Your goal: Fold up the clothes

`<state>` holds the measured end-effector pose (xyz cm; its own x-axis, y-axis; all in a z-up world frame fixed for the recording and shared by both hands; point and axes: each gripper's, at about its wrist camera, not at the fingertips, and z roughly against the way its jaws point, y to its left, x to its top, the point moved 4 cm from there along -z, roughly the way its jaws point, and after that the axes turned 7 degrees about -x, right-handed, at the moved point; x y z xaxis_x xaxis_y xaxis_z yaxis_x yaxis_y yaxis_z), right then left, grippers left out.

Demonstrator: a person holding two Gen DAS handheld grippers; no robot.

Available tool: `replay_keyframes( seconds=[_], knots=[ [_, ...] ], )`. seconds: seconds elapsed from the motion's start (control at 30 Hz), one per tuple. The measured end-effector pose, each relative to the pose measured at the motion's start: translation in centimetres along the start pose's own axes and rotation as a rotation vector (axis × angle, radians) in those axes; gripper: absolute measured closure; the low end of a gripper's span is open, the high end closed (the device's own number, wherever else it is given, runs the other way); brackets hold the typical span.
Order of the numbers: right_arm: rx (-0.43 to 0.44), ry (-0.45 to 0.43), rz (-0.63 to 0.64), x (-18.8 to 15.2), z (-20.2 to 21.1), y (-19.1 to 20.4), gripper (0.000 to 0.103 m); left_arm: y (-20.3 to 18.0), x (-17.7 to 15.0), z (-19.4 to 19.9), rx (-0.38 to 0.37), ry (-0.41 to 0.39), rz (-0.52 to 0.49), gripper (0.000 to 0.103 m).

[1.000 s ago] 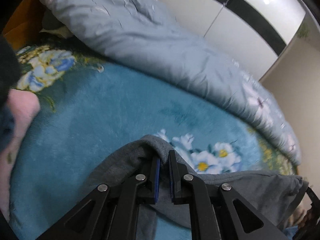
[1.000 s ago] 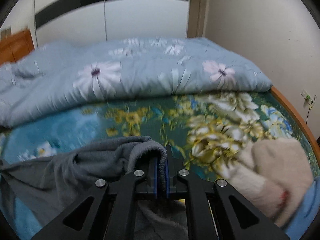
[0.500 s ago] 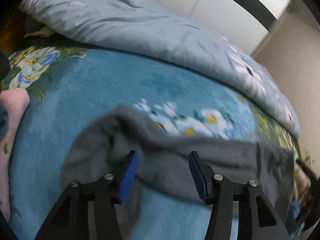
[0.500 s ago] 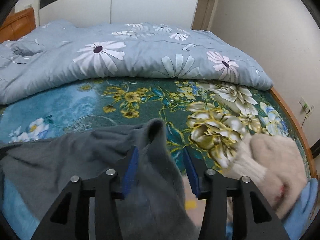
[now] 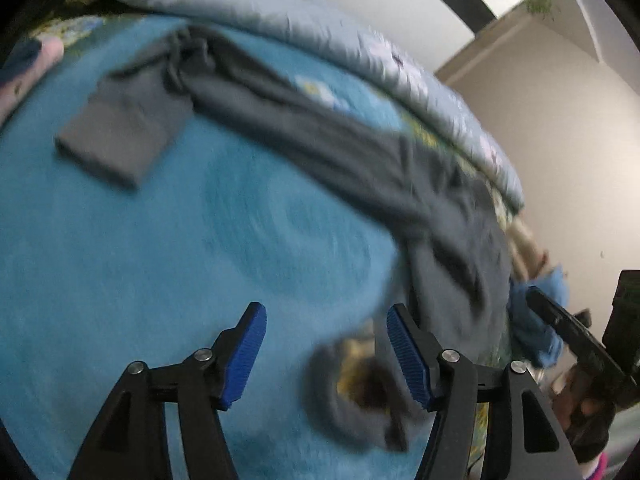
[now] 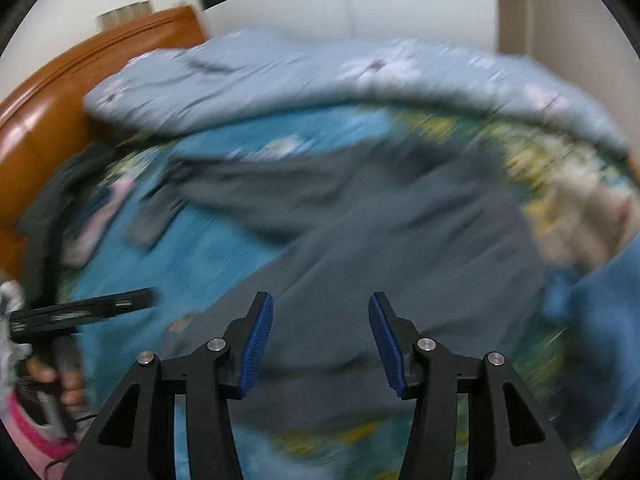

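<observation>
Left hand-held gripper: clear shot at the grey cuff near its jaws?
Probably yes. The left hand-held gripper has just opened, nothing gripped; the grey garment cuff lies uncovered on the blue blanket.

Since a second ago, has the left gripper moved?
Yes. The left gripper has let go and backed away from the quilt; the grey garment lies between them.

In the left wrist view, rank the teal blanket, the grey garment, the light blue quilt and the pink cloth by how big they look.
1. teal blanket, fills most of the frame
2. grey garment, stretched across it
3. light blue quilt, farther away and cut off by the frame, so its true size is unsure
4. pink cloth, only an edge shows
</observation>
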<state>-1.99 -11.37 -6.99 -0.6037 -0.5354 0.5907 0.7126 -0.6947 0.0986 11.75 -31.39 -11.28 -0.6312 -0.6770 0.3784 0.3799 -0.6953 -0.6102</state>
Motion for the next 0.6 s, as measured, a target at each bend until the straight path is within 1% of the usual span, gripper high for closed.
replay_keyframes(
  seconds=[0.07,0.17,0.23,0.27,0.33,0.37,0.4,0.43,0.47,0.53,0.6],
  knots=[
    [0.056,0.015,-0.028,-1.3,-0.6,1.3,0.052,-0.2,-1.1,-0.2,0.012,0.008,0.014,0.036],
    [0.087,0.056,-0.106,-2.3,-2.1,2.2,0.052,-0.3,-2.1,0.0,-0.003,0.014,0.045,0.036],
    [0.141,0.071,-0.168,-2.6,-3.0,2.8,0.052,-0.2,-2.6,0.2,0.01,0.013,0.049,0.036],
    [0.154,0.075,-0.187,-2.6,-3.2,2.9,0.052,-0.1,-2.8,0.3,0.014,0.013,0.052,0.036],
    [0.146,0.075,-0.22,-2.7,-3.5,2.7,0.054,0.2,-3.1,0.3,0.012,0.017,0.063,0.036],
    [0.148,0.074,-0.234,-2.6,-3.6,2.6,0.065,0.4,-3.2,0.2,0.008,0.017,0.072,0.036],
    [0.161,0.07,-0.247,-2.6,-3.5,2.5,0.083,0.6,-3.3,0.2,0.005,0.018,0.082,0.036],
    [0.168,0.068,-0.255,-2.5,-3.5,2.3,0.093,0.7,-3.4,0.1,0.001,0.019,0.089,0.036],
    [0.171,0.063,-0.261,-2.5,-3.5,2.1,0.099,0.8,-3.5,0.0,-0.002,0.022,0.094,0.036],
    [0.181,0.04,-0.261,-2.4,-2.9,1.4,0.101,1.0,-3.6,-0.2,-0.012,0.027,0.104,0.036],
    [0.137,-0.012,-0.263,-2.0,-1.7,-0.2,0.101,1.1,-3.6,-0.2,-0.025,0.023,0.117,0.036]
  ],
)
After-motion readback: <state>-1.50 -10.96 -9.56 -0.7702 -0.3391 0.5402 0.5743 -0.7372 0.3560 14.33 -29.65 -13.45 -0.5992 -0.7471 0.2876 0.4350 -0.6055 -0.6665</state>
